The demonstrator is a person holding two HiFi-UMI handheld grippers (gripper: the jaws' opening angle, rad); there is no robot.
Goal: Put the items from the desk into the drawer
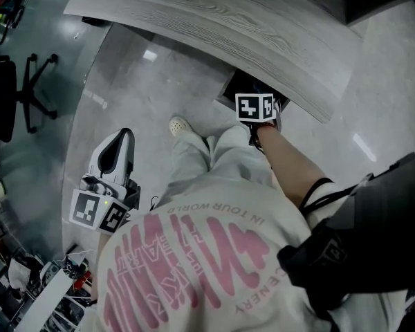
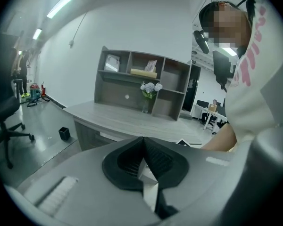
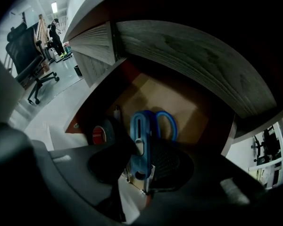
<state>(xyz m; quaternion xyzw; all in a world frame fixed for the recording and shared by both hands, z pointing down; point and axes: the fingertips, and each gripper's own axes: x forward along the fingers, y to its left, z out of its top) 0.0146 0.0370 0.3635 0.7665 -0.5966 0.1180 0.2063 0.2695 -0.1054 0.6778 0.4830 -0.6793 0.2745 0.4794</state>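
My right gripper point(image 3: 141, 147) hangs over the open drawer point(image 3: 179, 102) under the desk, shut on a blue utility knife point(image 3: 140, 133) that stands upright between its pads. In the drawer below lie blue-handled scissors point(image 3: 167, 124), a dark roll of tape point(image 3: 100, 134) and a pen point(image 3: 117, 113). From the head view only the right gripper's marker cube point(image 1: 256, 107) shows, at the drawer point(image 1: 236, 92) beneath the desk top point(image 1: 214, 26). My left gripper point(image 1: 124, 135) is held low at my left side, away from the desk. Its jaws point(image 2: 144, 142) are shut with nothing between them.
The grey wooden desk point(image 2: 132, 119) carries a shelf unit point(image 2: 141, 81) and a vase of white flowers point(image 2: 148, 91). A black office chair point(image 1: 21, 95) stands on the floor to the left. My legs and a white shoe point(image 1: 180, 125) are in front of the desk.
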